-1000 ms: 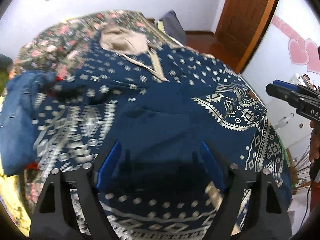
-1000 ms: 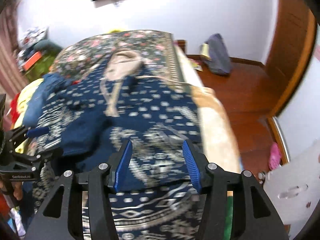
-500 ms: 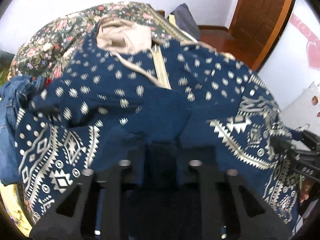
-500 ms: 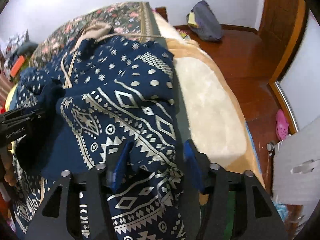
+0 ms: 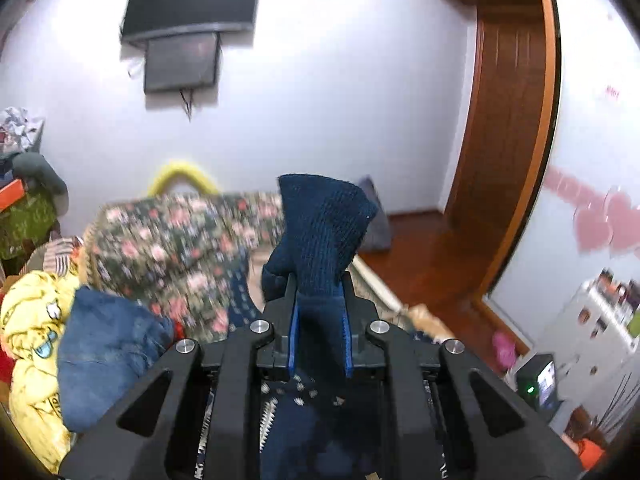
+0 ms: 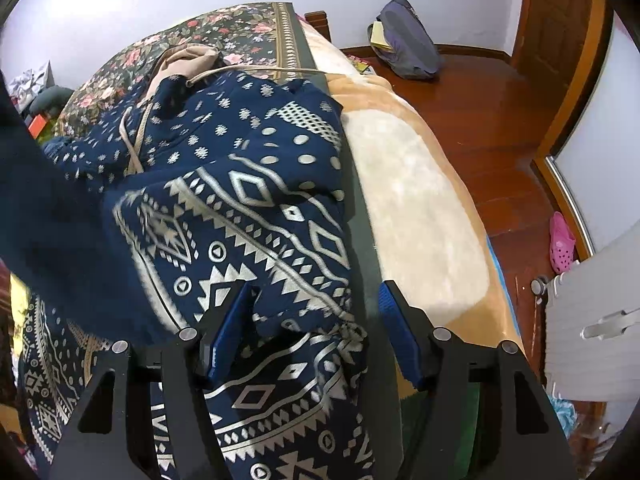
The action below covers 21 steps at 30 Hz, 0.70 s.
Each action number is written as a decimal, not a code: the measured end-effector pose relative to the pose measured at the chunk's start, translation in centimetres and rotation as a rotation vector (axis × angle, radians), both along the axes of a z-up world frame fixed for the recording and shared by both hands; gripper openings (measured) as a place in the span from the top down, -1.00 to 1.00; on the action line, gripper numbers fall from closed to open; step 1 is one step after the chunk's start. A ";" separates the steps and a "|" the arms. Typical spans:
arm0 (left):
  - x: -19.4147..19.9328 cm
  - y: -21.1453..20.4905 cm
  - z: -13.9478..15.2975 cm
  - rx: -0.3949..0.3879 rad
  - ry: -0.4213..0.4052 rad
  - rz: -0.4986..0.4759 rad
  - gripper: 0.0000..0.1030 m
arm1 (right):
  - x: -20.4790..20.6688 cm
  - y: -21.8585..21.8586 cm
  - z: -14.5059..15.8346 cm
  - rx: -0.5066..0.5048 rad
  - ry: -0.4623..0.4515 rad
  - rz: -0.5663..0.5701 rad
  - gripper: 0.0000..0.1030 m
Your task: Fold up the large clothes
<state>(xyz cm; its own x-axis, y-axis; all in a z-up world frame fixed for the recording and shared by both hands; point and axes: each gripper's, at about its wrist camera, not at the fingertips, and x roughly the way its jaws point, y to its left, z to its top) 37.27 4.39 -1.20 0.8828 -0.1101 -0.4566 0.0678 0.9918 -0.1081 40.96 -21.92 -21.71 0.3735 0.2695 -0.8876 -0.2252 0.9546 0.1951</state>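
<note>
Navy knit sweater (image 5: 324,236) pokes up from our clenched left gripper (image 5: 319,332) — our right gripper (image 6: 312,328) gapes, straddling its hem on the bed (image 6: 416,216).

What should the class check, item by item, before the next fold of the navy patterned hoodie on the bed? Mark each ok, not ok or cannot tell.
1. Left gripper clamps the navy cuff: ok.
2. Right gripper grips the hoodie: not ok; jaws apart, fabric between them.
3. Hoodie lies flat: not ok, bunched.
4. Drawstrings tucked in: not ok.
5. Hoodie on the bed, not over the edge: ok.
</note>
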 end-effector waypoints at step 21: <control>-7.5 10.8 -20.5 0.044 0.501 0.160 0.55 | -1.2 2.0 -0.4 -0.045 -0.010 0.036 -0.34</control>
